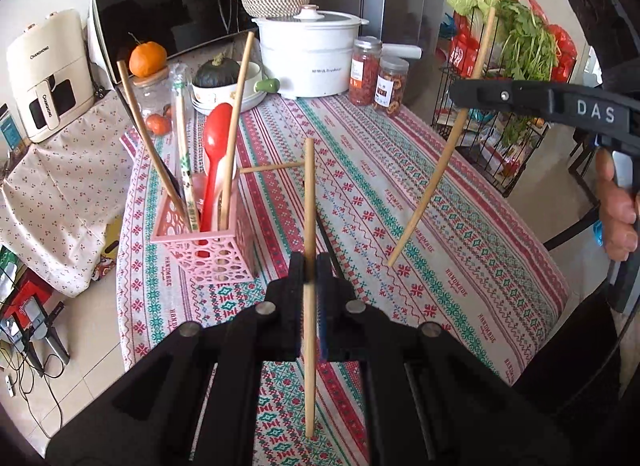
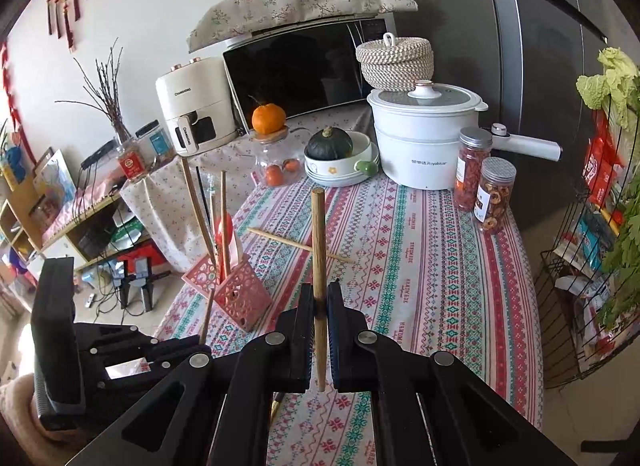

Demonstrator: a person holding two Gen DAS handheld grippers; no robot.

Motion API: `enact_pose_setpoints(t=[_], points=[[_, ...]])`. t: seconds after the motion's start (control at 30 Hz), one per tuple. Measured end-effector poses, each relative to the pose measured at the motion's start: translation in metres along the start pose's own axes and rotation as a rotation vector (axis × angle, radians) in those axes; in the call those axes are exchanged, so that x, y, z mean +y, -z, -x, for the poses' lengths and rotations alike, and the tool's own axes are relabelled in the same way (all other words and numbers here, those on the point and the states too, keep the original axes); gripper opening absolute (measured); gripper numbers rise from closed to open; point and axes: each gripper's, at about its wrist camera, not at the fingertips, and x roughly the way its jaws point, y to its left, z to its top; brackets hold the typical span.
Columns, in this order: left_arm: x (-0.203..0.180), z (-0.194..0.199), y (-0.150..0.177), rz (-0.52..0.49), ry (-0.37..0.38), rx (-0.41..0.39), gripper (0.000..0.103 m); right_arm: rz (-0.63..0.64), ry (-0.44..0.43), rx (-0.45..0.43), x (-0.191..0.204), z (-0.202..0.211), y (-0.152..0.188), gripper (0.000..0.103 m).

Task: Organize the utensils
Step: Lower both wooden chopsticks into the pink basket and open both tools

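A pink perforated utensil holder (image 1: pixel 208 242) stands on the patterned tablecloth; it holds several wooden chopsticks and a red spoon (image 1: pixel 214 153). It also shows in the right wrist view (image 2: pixel 236 290). My left gripper (image 1: pixel 309 266) is shut on a wooden chopstick (image 1: pixel 309 205), held upright to the right of the holder. My right gripper (image 2: pixel 319 306) is shut on another wooden chopstick (image 2: pixel 318 234), also upright; in the left wrist view this chopstick (image 1: pixel 436 173) hangs tilted over the table's right side. One loose chopstick (image 2: pixel 280 240) lies flat on the cloth behind the holder.
At the table's back stand a white pot (image 2: pixel 424 137), two spice jars (image 2: pixel 494 195), a bowl with a green squash (image 2: pixel 336 157) and a glass jar with an orange on top (image 2: pixel 269 117). A wire rack with vegetables (image 2: pixel 592 266) stands right of the table.
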Motion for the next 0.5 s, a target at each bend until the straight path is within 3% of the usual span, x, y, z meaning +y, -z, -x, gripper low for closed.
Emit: enact_pose_setpoints(t=[0.5], points=[[0.043,0.091,-0.038,0.117,-0.040,-0.408,0.007,0.060,-0.111,-0.166,0.057,0.042,-0.040,0.006]])
